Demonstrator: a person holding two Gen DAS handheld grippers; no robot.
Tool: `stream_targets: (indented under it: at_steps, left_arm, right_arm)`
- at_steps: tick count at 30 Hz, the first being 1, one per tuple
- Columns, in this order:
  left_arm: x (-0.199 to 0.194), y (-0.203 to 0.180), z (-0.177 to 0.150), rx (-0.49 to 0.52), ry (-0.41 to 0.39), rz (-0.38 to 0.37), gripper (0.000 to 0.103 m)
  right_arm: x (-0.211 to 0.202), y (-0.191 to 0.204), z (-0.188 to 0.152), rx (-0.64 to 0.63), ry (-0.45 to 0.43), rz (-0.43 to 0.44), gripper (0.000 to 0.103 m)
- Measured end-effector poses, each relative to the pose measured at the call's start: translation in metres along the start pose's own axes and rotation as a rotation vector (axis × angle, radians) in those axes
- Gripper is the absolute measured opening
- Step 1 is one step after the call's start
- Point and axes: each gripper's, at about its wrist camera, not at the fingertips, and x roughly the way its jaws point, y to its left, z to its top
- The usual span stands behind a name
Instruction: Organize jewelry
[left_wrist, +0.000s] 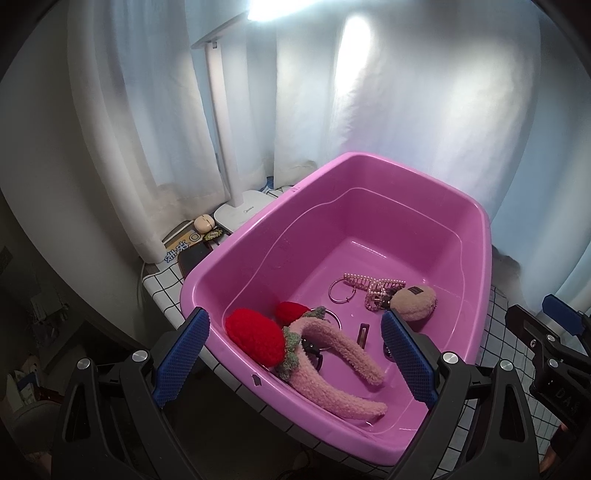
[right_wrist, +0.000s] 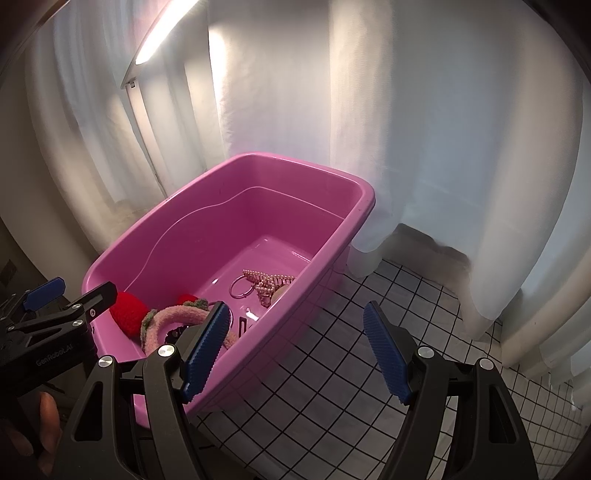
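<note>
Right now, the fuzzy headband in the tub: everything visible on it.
The headband is a pink fuzzy arc with two red plush strawberries, each collared with green-grey leaves. It lies flat on the floor of the pink tub, at the near end, over a black clip and a metal ring. Neither gripper touches it.

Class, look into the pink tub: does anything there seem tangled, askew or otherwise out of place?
Yes. The pearl hair claw lies jumbled against a metal ring and a fuzzy pink puff, and the strawberry headband sprawls across the pink tub floor, unsorted.
</note>
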Motion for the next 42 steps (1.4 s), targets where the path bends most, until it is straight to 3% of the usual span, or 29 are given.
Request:
stream_targets:
  at_steps: [7, 42]
  left_arm:
    - [0.0036, 0.003, 0.0018, -0.033, 0.044, -0.043, 0.092]
    - [0.0032, 0.0073, -0.0029, -0.043, 0.065, -0.025, 0.092]
  right_arm:
    - [0.0004, 0.0, -0.0004, 0.001, 0.002, 0.0, 0.072]
    - [-0.0013, 0.0013, -0.0038, 0.003, 0.0, 0.002, 0.072]
